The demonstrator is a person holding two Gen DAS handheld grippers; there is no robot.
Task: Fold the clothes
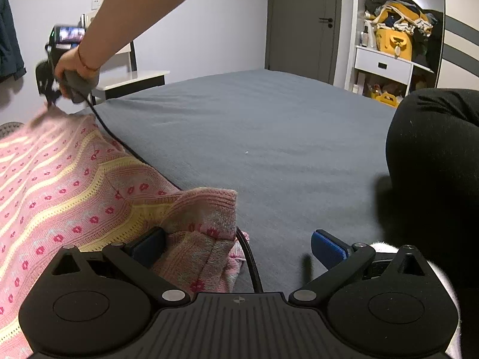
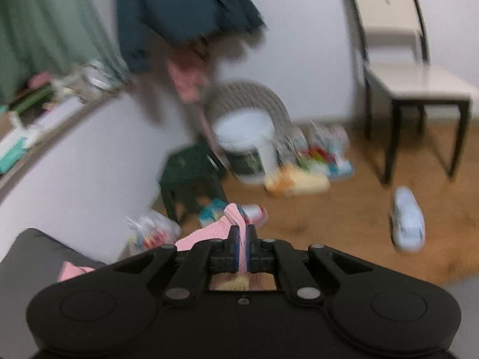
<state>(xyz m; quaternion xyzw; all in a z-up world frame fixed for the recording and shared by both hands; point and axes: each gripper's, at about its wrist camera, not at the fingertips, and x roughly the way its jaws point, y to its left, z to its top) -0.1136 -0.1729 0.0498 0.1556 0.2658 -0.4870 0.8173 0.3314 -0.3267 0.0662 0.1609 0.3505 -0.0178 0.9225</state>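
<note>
Loosely draped pink knit sweater (image 1: 74,179), right gripper (image 2: 243,236) pinching its edge, left gripper (image 1: 239,246) wide apart, empty

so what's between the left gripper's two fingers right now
In the left wrist view, the left hand-held gripper is open; a corner of the pink knit garment, a black cable and bare grey bedsheet lie between.

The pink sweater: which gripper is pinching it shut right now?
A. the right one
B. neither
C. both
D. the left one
A: the right gripper is shut on a fold of the pink sweater, while the left gripper has its fingers spread wide apart.
</note>
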